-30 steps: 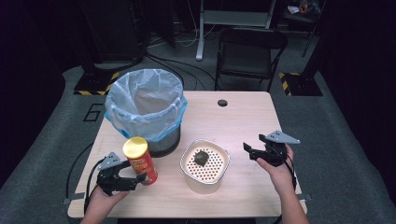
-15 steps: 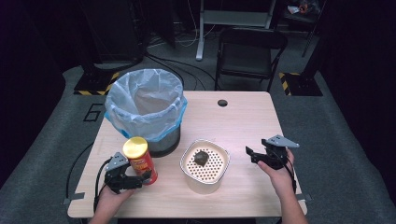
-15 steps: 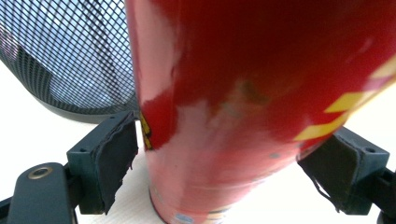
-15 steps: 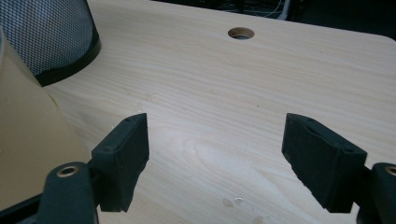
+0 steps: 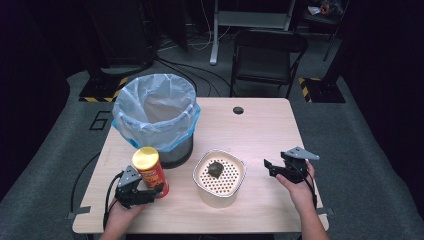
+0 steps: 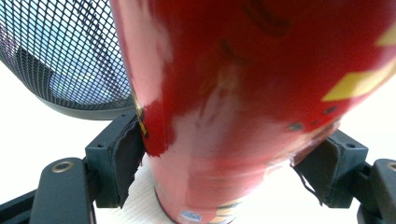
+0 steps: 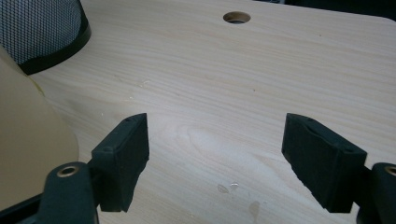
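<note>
Left gripper [image 5: 150, 192]: jaws set either side of the lower body of an upright red crisp tube [image 5: 150, 171] with yellow lid, near front-left of wooden table [image 5: 250, 125], beside mesh bin [image 5: 155, 117] with blue liner. Right gripper [image 5: 270, 167]: jaws spread, empty, right of cream perforated container [image 5: 220, 177] holding a dark lump [image 5: 215, 169].

High view above the table [image 5: 260, 130]; gripper views low, close, sharing its wood
</note>
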Demonstrator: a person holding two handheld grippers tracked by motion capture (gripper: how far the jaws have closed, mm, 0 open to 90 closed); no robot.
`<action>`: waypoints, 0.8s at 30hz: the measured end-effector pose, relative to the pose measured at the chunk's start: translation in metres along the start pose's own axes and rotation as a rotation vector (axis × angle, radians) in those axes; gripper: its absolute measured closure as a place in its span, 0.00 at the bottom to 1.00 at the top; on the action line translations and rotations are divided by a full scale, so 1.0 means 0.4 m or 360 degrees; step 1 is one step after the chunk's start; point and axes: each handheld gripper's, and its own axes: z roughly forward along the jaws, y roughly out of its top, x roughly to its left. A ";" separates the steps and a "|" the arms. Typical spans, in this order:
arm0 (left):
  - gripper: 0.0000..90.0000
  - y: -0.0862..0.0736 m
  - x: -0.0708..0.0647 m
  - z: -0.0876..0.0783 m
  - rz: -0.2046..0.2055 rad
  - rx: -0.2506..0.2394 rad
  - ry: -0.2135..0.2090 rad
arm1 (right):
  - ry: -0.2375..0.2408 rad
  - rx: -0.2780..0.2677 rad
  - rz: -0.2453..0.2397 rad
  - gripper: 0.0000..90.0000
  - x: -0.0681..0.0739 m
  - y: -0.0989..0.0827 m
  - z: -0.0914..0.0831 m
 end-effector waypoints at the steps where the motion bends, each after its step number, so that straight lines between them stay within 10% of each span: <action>1: 0.25 0.001 -0.001 -0.001 0.0031 0.0001 0.0008 | -0.0004 0.0007 -0.0003 0.25 0.001 -0.001 0.001; 14: 0.26 0.029 -0.031 -0.026 0.0085 -0.0009 -0.0018 | 0.0002 0.0057 -0.0047 0.26 0.013 -0.016 0.016; 24: 0.26 0.136 -0.054 -0.107 0.0081 0.0034 -0.0086 | -0.0008 0.0064 -0.0047 0.26 0.012 -0.022 0.016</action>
